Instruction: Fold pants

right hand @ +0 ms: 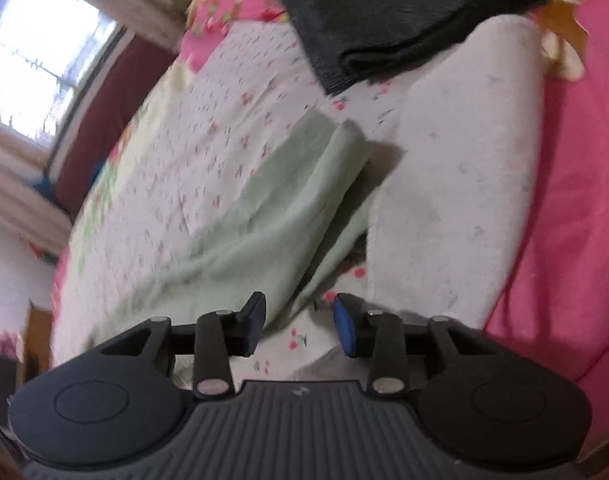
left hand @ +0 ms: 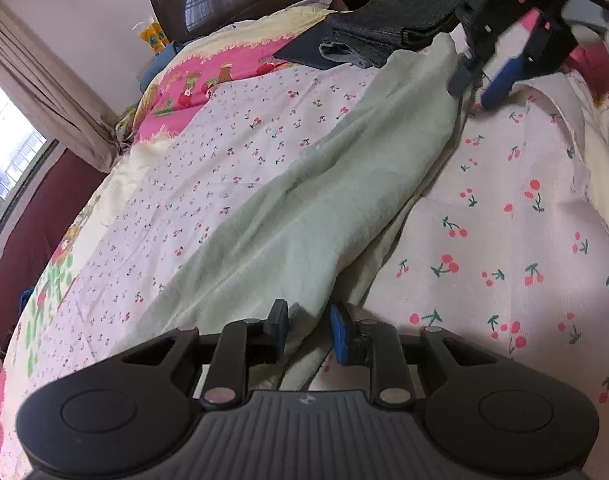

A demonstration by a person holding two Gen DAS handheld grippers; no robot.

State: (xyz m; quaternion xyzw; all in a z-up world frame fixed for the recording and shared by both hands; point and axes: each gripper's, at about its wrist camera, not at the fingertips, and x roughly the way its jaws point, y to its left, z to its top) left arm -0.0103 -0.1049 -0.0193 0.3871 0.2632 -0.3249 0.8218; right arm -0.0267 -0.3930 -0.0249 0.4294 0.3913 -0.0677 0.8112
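The pale green pants point(left hand: 304, 184) lie stretched lengthwise on the cherry-print bedsheet point(left hand: 504, 240), with folded dark clothes point(left hand: 376, 36) beyond their far end. The left gripper point(left hand: 309, 330) is spread around the near end of the fabric. The right gripper point(right hand: 298, 322), also spread, hovers at the other end, holding nothing.

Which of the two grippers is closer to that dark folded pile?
Right. The right gripper hovers beside the dark folded pile, at the green pants' far end; the left gripper sits at their near end.
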